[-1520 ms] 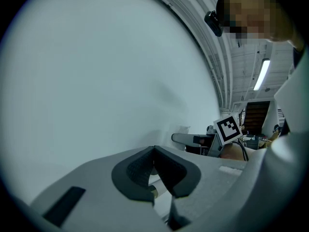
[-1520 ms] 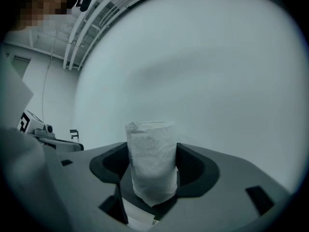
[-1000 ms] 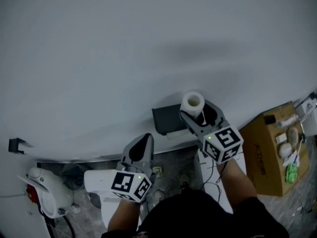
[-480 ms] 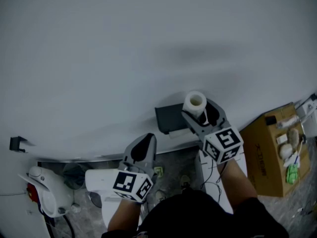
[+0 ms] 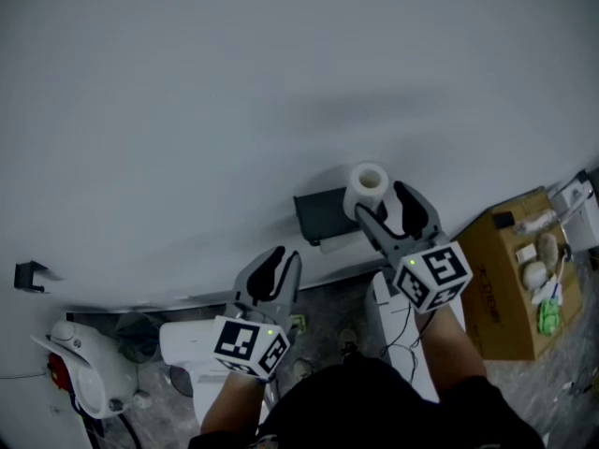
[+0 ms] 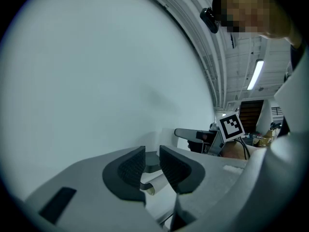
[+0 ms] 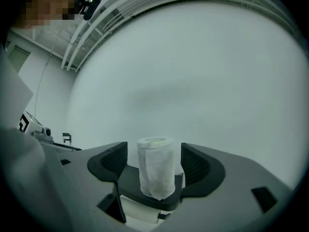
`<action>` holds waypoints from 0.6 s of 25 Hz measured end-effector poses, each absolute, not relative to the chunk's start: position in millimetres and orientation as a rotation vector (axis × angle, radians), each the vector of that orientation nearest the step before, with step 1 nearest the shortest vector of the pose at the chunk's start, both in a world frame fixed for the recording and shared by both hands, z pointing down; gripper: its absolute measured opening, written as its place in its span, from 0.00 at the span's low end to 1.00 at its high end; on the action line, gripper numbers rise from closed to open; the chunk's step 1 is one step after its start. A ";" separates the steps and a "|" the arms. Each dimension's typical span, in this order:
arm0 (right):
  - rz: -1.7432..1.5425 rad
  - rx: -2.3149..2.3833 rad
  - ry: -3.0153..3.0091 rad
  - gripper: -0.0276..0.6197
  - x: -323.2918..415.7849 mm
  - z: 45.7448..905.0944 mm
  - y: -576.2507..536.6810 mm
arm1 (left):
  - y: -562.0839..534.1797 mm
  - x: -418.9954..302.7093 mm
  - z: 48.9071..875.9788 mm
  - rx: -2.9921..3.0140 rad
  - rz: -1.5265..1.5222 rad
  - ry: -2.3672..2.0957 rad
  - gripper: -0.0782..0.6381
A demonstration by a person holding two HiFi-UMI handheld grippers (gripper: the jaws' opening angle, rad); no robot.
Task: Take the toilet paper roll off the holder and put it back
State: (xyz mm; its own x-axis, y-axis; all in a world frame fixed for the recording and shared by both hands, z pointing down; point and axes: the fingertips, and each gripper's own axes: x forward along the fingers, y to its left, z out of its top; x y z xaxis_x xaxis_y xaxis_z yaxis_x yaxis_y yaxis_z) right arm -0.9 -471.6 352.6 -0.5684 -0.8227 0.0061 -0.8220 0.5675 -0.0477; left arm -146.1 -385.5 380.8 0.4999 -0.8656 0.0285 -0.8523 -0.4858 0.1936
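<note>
Two hand-held claws face a plain white wall (image 5: 187,110), seen from above. On the wall is a black holder (image 5: 320,215) with a flat shelf on top. The toilet paper roll (image 5: 366,187) stands upright on that shelf, its hollow core facing up. A second pale roll (image 7: 137,211) lies under the shelf.

The right claw (image 5: 379,199) points level at the wall with one jaw on each side of the upright roll. Its jaws have just been opening. In the right gripper view they stand wide apart, a narrow gap shows on both sides of the roll, and neither pad presses on it, so the roll is released and rests on the holder.

The left claw (image 5: 284,258) is lower and to the left, well apart from the holder. Its jaws have also just been opening and now stand slightly apart with nothing between them.

A brown cardboard box (image 5: 505,279) sits on the floor at the right
</note>
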 end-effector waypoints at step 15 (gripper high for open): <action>-0.086 -1.623 2.632 0.04 -2.6 351.8 -386.8 | -337.5 -161.7 387.6 2.629 -0.138 -1.289 0.23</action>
State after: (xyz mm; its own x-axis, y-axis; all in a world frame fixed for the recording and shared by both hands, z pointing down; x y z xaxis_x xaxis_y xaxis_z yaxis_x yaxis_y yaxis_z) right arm -2.6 -386.8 351.8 -0.4487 -0.8936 -0.0119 -0.8909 0.4483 -0.0723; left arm -161.7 -337.5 387.6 0.6129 -0.7901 0.0082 -0.7705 -0.5953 0.2280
